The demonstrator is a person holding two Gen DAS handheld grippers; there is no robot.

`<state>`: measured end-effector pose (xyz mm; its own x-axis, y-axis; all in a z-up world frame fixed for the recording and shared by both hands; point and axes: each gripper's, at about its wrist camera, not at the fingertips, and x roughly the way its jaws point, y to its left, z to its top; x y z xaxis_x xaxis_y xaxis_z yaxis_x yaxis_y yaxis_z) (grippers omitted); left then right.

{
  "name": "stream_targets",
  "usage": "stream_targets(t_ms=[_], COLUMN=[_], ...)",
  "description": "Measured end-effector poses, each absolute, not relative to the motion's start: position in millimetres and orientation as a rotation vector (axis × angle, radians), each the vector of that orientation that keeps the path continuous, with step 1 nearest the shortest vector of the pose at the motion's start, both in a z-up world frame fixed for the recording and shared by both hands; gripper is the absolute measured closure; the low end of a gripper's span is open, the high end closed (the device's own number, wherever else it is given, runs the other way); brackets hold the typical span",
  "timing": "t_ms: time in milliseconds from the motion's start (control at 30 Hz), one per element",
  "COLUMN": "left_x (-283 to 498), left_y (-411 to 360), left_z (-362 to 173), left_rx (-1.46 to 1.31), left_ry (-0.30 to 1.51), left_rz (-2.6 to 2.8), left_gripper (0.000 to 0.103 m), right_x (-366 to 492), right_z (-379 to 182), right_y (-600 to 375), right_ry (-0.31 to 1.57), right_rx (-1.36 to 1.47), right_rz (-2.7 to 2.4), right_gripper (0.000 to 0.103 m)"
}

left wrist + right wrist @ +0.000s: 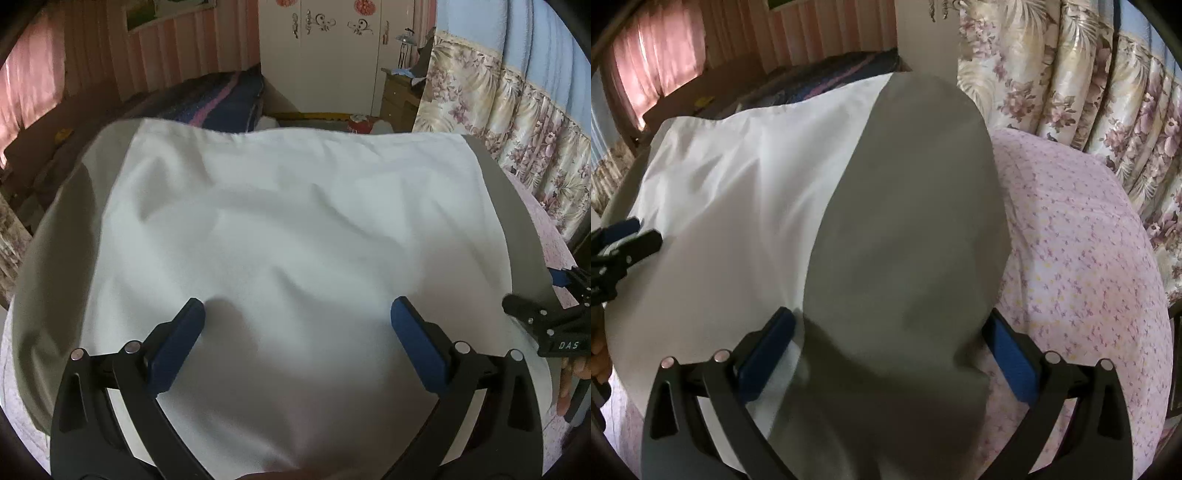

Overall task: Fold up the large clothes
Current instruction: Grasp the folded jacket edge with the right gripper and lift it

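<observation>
A big piece of clothing [295,229] lies spread flat on a bed with a pink flowered bedsheet [1089,258]. The clothing is white in the middle and has grey sides [908,221]. The left hand-held gripper [297,314] is low over the near part of the white cloth. Its two blue pads [184,332] are wide apart, and it holds nothing. The right hand-held gripper [892,325] is over the right grey side of the clothing, near the edge where the cloth meets the bedsheet. Its blue fingers [1008,354] are wide apart too, with the grey cloth lying between them, not pinched. In the left wrist view the other gripper shows at the far right, just beside the clothing's right edge. On the right of the bed hangs a flowered curtain [498,122]. At the far end stands a white wardrobe [325,55] and a small wooden drawer unit [399,96]. A dark striped blanket [221,99] lies past the far edge of the clothing.
</observation>
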<state>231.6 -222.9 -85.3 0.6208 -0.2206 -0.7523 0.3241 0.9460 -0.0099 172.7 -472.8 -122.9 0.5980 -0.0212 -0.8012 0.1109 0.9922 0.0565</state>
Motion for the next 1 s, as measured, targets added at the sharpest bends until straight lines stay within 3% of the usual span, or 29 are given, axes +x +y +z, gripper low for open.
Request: stream_targets(t_ms=[100, 233, 333, 400, 500, 600, 800, 1000], left_x=[234.6, 238.3, 239.5, 241.1, 244.6, 247.4, 251.9, 246.6], left_y=[-226.7, -232.3, -232.6, -232.5, -234.0, -236.4, -233.8, -181.7], left_z=[-91.8, -100.0, -102.7, -104.5, -108.1, -111.5, -108.7, -63.2], left_rx=[0.143, 0.157, 0.153, 0.151, 0.155, 0.175, 0.164, 0.102], left_ry=[0.849, 0.854, 0.852, 0.856, 0.87, 0.878, 0.907, 0.861], left_rz=[-0.315, -0.307, -0.307, -0.309, -0.309, -0.305, -0.317, -0.338], left_gripper=[0.003, 0.003, 0.003, 0.003, 0.003, 0.003, 0.003, 0.003], right_x=[174.0, 179.4, 178.7, 176.4, 170.7, 168.6, 171.1, 185.3], right_z=[-122.5, -121.2, -118.0, -111.3, -92.3, -71.3, -21.0, 35.5], right_y=[-463.1, -454.6, -450.4, -447.0, -447.2, -447.4, -419.7, -364.1], right_ry=[0.932, 0.961, 0.96, 0.949, 0.923, 0.894, 0.817, 0.744], right_rx=[0.091, 0.094, 0.084, 0.07, 0.094, 0.128, 0.124, 0.143], right_rz=[-0.083, -0.07, -0.063, -0.071, -0.048, -0.02, 0.018, 0.107], right_gripper=[0.021, 0.034, 0.049, 0.068, 0.088, 0.094, 0.095, 0.095])
